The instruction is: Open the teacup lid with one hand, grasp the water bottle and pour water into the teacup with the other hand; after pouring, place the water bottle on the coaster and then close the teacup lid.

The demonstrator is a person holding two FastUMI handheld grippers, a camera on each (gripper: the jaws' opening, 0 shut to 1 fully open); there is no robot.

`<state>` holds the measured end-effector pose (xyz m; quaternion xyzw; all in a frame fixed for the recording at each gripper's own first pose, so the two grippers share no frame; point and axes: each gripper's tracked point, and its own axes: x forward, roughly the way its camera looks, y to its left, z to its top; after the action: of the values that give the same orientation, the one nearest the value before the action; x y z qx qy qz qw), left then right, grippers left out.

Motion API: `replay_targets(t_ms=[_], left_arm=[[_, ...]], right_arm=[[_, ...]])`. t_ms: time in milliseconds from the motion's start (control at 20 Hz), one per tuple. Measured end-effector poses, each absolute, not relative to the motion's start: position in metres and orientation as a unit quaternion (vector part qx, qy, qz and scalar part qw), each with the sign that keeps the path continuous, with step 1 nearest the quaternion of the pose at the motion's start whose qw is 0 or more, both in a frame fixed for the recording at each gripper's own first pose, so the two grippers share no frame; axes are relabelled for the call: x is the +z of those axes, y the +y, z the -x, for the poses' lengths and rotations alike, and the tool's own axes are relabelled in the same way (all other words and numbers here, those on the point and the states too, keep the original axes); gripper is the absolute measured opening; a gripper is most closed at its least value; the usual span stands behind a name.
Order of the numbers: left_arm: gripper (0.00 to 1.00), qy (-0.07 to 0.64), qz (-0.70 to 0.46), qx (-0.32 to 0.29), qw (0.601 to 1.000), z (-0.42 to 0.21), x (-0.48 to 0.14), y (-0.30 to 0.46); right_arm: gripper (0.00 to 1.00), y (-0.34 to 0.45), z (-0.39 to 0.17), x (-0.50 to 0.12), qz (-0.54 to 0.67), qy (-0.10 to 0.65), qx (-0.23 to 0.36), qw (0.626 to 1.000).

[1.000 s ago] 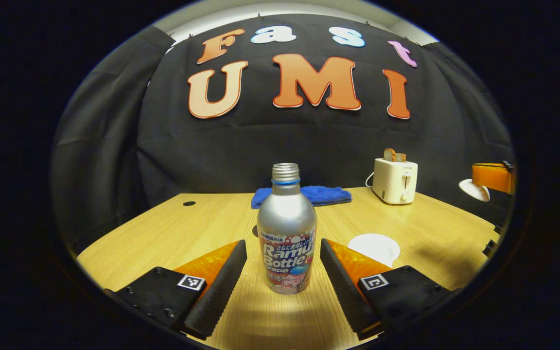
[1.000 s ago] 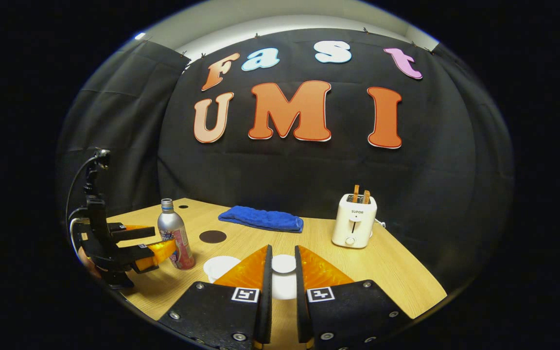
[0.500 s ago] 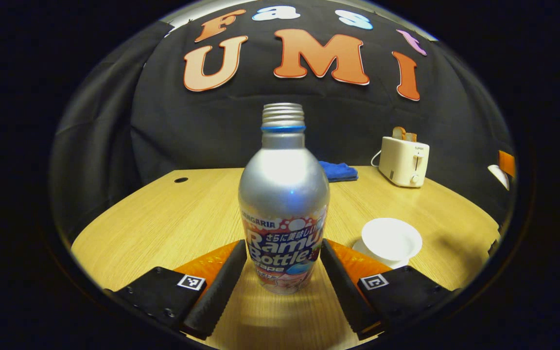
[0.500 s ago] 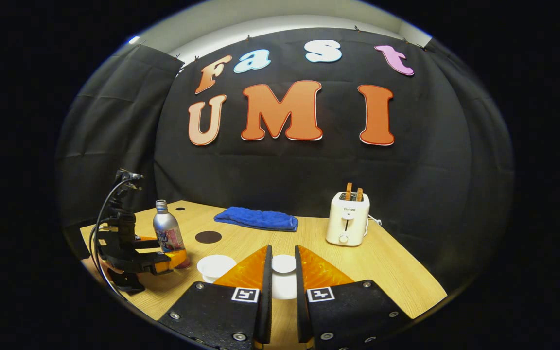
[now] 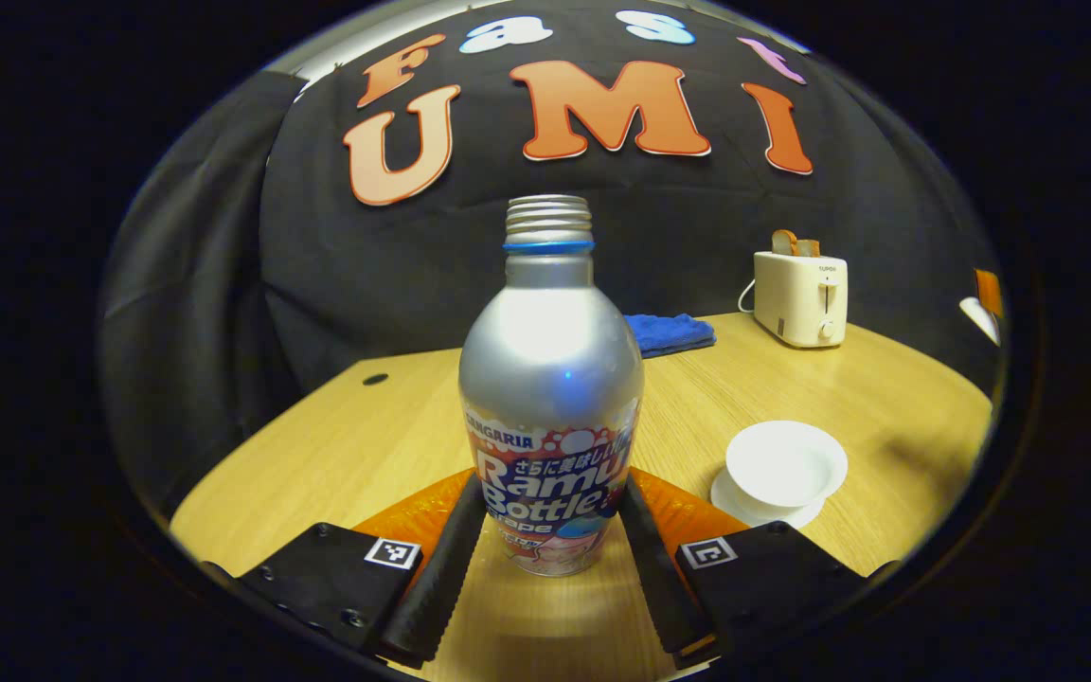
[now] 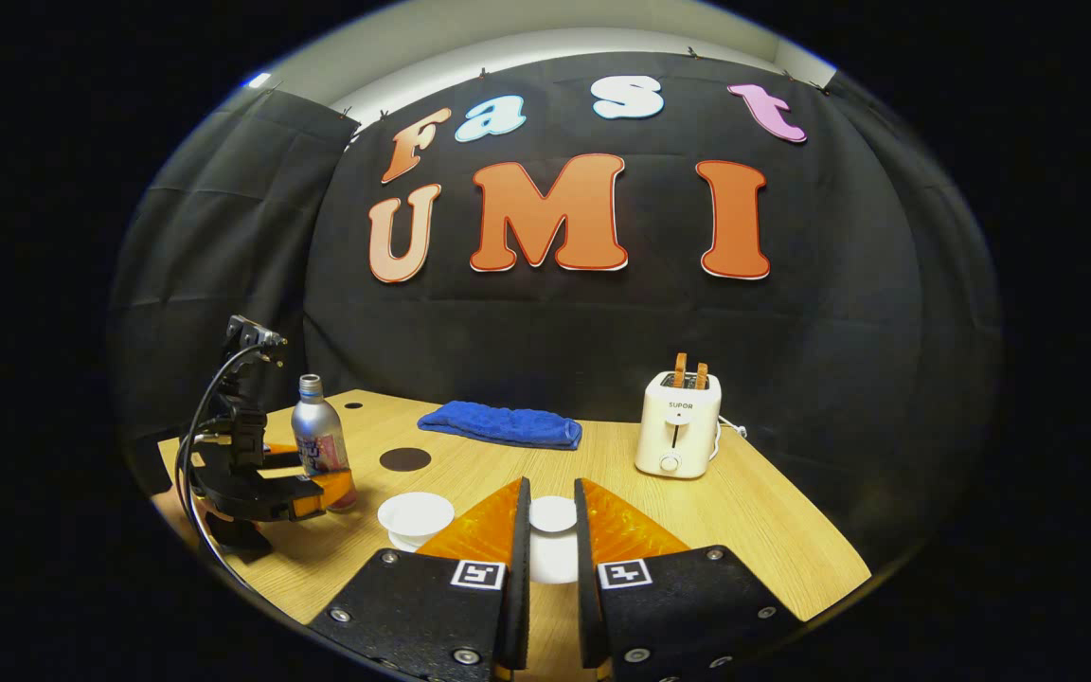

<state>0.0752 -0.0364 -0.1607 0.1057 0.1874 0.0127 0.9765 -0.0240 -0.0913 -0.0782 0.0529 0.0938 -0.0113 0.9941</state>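
Since a moment ago, the left gripper (image 5: 550, 516) has closed in until both fingers press the water bottle (image 5: 550, 379), upright on the table (image 5: 886, 379) left of the open teacup (image 5: 785, 464). The right gripper (image 6: 550, 530) holds the teacup lid (image 6: 553, 514), lifted.

Black cloth (image 6: 545, 322) hangs as a wall behind my table (image 6: 754, 530), creased and pinned along its top, with a pale wall strip (image 6: 508, 43) above it. The tabletop is light wood with a small round hole (image 5: 375, 379) at its far left. A blue folded towel (image 6: 500, 425) lies far along it, a cream toaster (image 6: 677, 423) to the right. Light is warm and dim.
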Motion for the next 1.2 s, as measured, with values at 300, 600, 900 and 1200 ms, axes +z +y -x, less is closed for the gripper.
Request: replay_targets(t_ms=[300, 600, 900, 1200], left_arm=[[0.82, 0.158, -0.245, 0.034, 0.956, -0.082, -0.135, -0.024], [0.84, 0.129, -0.387, 0.034, 0.912, -0.087, -0.12, -0.027], [0.84, 0.122, -0.487, 0.044, 0.863, -0.088, -0.117, -0.02], [0.84, 0.106, -0.584, 0.052, 0.803, -0.094, -0.111, -0.017]], right_arm=[[0.22, -0.104, 0.021, -0.084, -0.061, 0.098, -0.009, 0.993], [0.22, -0.116, 0.012, -0.093, -0.07, 0.102, -0.003, 0.992], [0.22, -0.126, 0.002, -0.103, -0.078, 0.108, 0.007, 0.991], [0.22, -0.13, -0.006, -0.116, -0.078, 0.114, 0.021, 0.99]])
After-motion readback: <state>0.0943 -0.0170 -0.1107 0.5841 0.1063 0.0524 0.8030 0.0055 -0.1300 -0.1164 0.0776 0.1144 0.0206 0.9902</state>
